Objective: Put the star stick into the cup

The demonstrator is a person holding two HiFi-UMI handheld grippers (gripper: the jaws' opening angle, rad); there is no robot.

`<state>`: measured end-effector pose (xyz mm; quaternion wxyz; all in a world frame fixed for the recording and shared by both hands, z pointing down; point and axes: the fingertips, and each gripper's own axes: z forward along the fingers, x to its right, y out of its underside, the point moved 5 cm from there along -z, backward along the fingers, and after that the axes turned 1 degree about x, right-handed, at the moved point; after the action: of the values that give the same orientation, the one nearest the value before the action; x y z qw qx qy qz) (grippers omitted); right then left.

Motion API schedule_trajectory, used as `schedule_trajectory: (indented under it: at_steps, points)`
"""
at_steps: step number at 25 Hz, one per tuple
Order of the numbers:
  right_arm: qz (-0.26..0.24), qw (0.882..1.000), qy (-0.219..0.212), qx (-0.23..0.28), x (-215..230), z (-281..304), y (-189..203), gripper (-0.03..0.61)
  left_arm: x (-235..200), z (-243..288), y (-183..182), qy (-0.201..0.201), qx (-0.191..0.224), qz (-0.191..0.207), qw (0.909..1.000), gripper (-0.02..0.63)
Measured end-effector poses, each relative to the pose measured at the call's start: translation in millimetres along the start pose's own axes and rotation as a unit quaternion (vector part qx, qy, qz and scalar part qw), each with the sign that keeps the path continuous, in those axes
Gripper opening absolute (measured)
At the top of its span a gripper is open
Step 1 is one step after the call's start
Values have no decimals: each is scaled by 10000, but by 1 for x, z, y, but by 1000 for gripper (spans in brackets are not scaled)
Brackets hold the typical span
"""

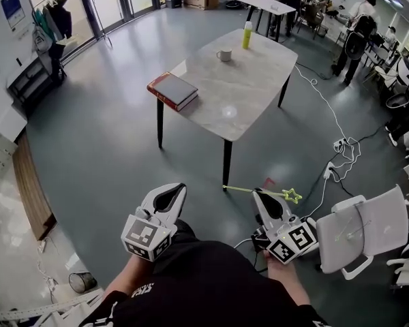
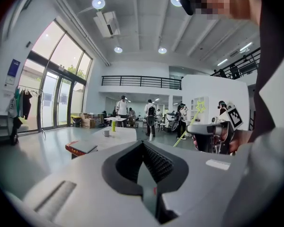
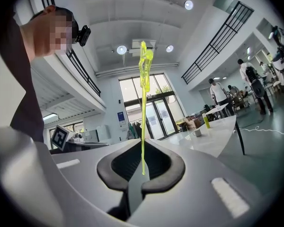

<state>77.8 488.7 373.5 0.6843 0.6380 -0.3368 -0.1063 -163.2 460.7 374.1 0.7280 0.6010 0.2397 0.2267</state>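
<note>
A: Where do we log the star stick (image 1: 242,189)?
B: In the right gripper (image 1: 260,194), short of the table's (image 1: 252,90) near corner and over the floor. In the head view it lies crosswise, with its star end pointing off to the right of that corner. In the right gripper view it stands straight up from between the jaws.
A: Right jaws?
B: Drawn in narrow on the stick's lower end. We note the pads pinching it.
A: Left gripper (image 1: 179,188)?
B: Also short of the table's near corner, on its left side. The jaws are together and we see nothing between them.
A: The cup (image 1: 223,56)?
B: Upright on the table, toward its far side, well apart from the stick. A yellow-green bottle (image 1: 247,35) stands at the table's far corner, near the cup. A red-edged book (image 1: 172,90) lies flat at the table's left corner.
A: Surroundings?
B: A white chair (image 1: 368,227) sits right of the table's near corner. Several people (image 1: 354,36) stand beyond the table's far side.
</note>
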Motion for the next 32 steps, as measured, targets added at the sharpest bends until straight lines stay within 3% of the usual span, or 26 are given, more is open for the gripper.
schedule_trajectory:
  at_steps: [5,13,23,32]
  points:
    - [124,9999,-25,-60,20,13,4,28,-11,29,1,11,-139,-92,9999,3]
    - [80,9998,133,-146,71,60,-7,29,-35,116,-8,469,-87,-67,9988,3]
    - [159,9993,335,1,136,164,-36,29,-117,213,-46,724,-126,37,9973,3]
    - [87,9994,333,9,159,246,-47,29,-185,255,-58,799,-133,48,9967,3]
